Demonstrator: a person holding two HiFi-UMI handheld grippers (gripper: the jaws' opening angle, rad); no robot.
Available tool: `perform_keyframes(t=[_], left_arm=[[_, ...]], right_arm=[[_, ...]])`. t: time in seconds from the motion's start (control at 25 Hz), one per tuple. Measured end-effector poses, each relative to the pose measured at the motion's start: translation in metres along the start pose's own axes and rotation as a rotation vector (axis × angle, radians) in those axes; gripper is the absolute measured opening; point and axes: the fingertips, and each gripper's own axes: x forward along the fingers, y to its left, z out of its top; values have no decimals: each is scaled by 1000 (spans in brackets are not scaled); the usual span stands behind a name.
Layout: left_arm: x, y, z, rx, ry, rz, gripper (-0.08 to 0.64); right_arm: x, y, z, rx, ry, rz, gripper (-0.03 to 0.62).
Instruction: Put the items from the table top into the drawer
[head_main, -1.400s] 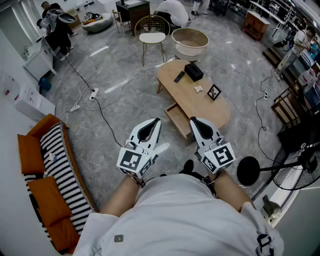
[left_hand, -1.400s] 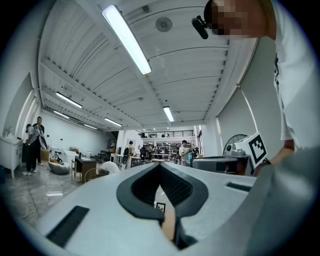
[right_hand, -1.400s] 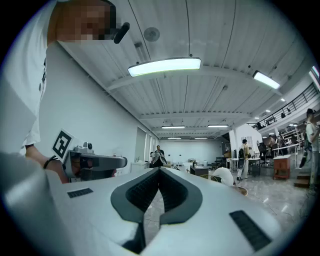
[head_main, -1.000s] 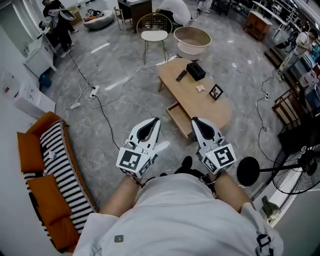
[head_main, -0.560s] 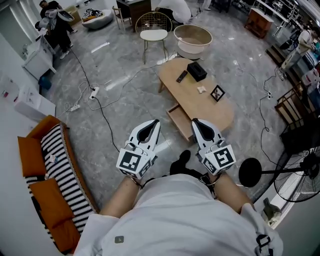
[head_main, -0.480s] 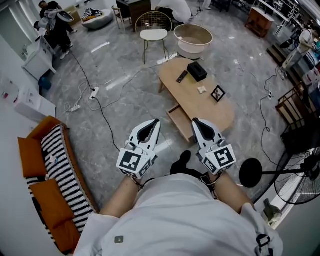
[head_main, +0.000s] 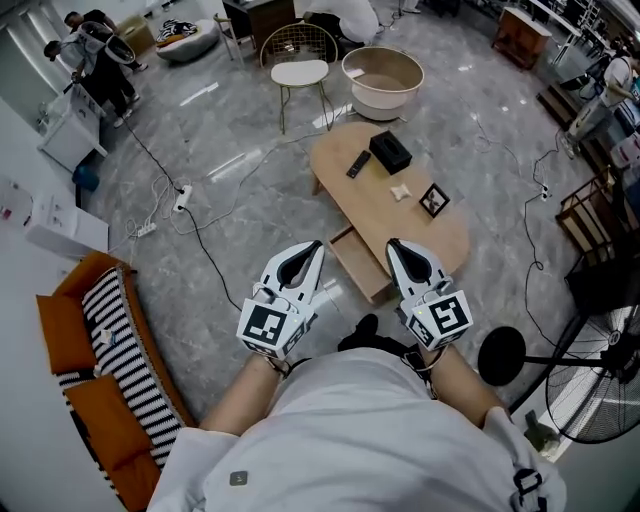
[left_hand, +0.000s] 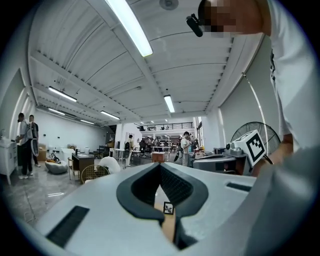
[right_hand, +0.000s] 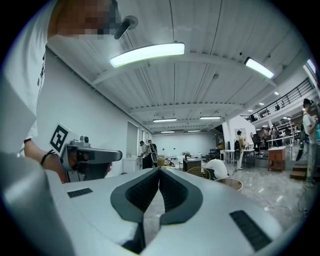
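nearer the table (head_main: 402, 225) than a second ago, left gripper (head_main: 318, 243) and right gripper (head_main: 392, 243) closed, empty. remote (head_main: 358, 164), black box (head_main: 390, 152), picture frame (head_main: 433, 200) untouched on top; drawer (head_main: 358, 262) open at near edge.

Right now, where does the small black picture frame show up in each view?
Head view: the picture frame is right of centre, on the wooden table.
Left gripper view: it is low at centre, in the slit between the jaws.
Right gripper view: it is not in this view.
Shared landmark: the wire chair shows in all three.
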Motion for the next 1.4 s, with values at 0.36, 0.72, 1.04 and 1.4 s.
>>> perform_keyframes(t=[0.36,0.72,1.04,1.4], left_arm=[[123,-7,-10,-11,34,-70,9],[195,-22,-16,16,65,-139,9],[249,-18,-28,12,75,-221,9],[318,21,-49,5,115,-324,9]], right_arm=[[3,-120,-8,11,19,-65,28],[0,-193,-13,30,26,-129,29],[11,-234,-24,47,51,-192,31],[63,-277,-62,81,169,-235,46]])
